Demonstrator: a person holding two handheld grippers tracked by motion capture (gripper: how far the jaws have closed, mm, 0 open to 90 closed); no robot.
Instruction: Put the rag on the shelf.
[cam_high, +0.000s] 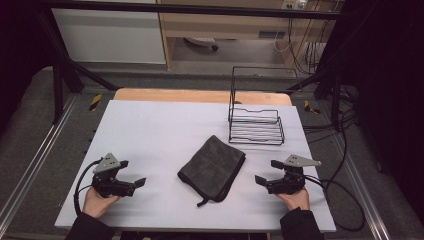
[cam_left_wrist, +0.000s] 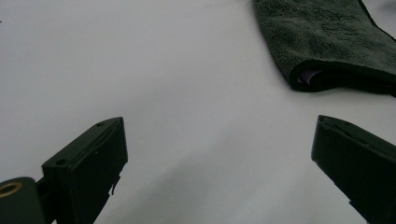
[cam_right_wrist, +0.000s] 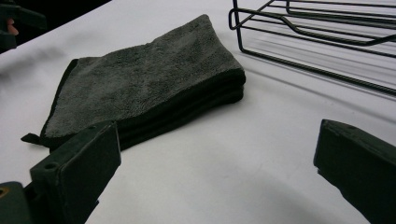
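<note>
Folded grey cloth (cam_high: 212, 169) lies mid-table, with the wire rack (cam_high: 255, 126) at its 1 o'clock; left gripper (cam_high: 134, 174) at 9 and right gripper (cam_high: 264, 171) at 3 both gape, holding nothing; a pinch may catch only the top layer (the stack would unfold), I judge.

folded grey towel (cam_high: 212, 168) near wire rack (cam_high: 256, 125), perhaps microfibre

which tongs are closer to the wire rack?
The right tongs. The wire rack stands at the far right of the table, just beyond them; the left tongs sit across the folded grey towel.
</note>
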